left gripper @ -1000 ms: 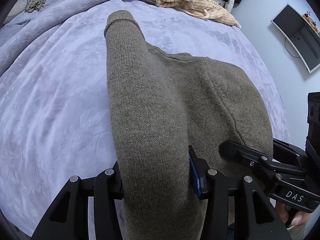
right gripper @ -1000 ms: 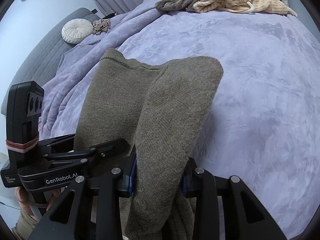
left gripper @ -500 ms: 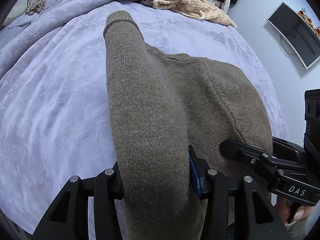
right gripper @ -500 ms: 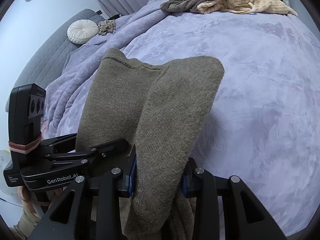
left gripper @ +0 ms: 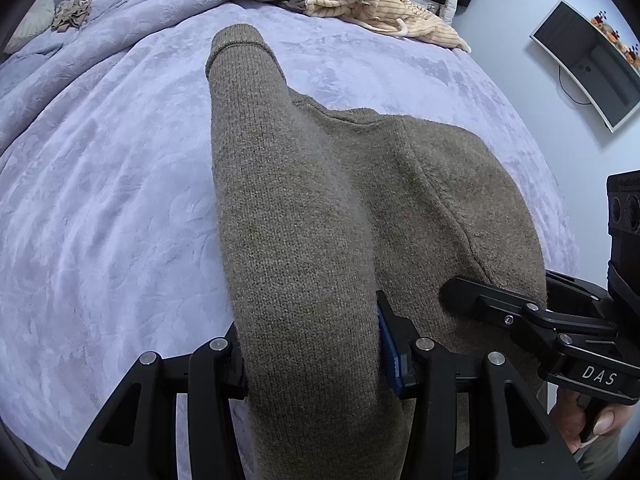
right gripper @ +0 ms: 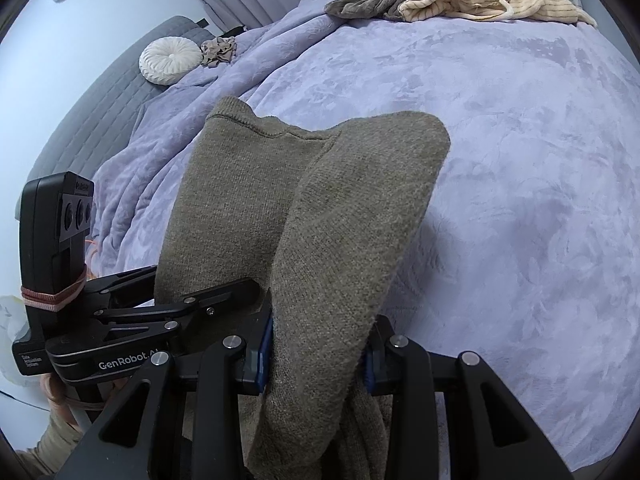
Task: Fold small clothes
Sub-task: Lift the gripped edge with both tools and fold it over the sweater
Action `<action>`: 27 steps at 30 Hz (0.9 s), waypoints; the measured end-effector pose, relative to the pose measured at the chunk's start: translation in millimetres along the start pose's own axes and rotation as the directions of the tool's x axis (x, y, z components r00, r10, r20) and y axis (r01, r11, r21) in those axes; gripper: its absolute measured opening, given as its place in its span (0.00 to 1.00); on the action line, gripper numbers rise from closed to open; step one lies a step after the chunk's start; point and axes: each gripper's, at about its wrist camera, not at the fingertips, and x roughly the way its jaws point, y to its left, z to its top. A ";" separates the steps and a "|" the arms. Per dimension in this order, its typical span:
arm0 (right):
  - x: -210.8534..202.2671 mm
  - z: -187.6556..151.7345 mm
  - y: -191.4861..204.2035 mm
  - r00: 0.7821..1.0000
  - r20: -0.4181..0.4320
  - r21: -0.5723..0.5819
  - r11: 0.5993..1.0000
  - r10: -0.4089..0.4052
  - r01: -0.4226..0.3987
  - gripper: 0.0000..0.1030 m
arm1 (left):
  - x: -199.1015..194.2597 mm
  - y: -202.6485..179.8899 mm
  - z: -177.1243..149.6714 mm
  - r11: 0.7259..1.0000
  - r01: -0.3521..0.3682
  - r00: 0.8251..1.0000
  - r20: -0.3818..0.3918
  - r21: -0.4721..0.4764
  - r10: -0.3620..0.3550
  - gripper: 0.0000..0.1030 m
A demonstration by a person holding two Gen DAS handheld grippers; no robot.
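An olive-brown knit sweater (left gripper: 360, 208) is held up over the lavender bed, stretched between both grippers. My left gripper (left gripper: 312, 360) is shut on one side of it, the cloth bunched between the jaws and hanging over them. My right gripper (right gripper: 316, 348) is shut on the other side of the sweater (right gripper: 320, 216). The right gripper shows at the right of the left wrist view (left gripper: 520, 312); the left gripper shows at the left of the right wrist view (right gripper: 160, 312). The fingertips are hidden by cloth.
The lavender blanket (left gripper: 100, 200) covers the bed. A pile of striped cream and grey-brown clothes (left gripper: 352, 4) lies at the far edge, also in the right wrist view (right gripper: 460, 0). A round white cushion (right gripper: 170, 60) and a small beige garment (right gripper: 218, 50) lie far left. A monitor (left gripper: 588, 64) hangs on the right wall.
Both grippers have risen a little with the sweater, and the far clothes pile sits slightly lower in view. The grip on the sweater is unchanged.
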 end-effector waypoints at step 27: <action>14.9 14.1 -11.8 0.999 -0.040 0.034 0.999 0.027 -0.026 0.36 | 23.0 21.5 15.4 0.997 0.057 0.998 -0.032 -0.053 -0.059 0.48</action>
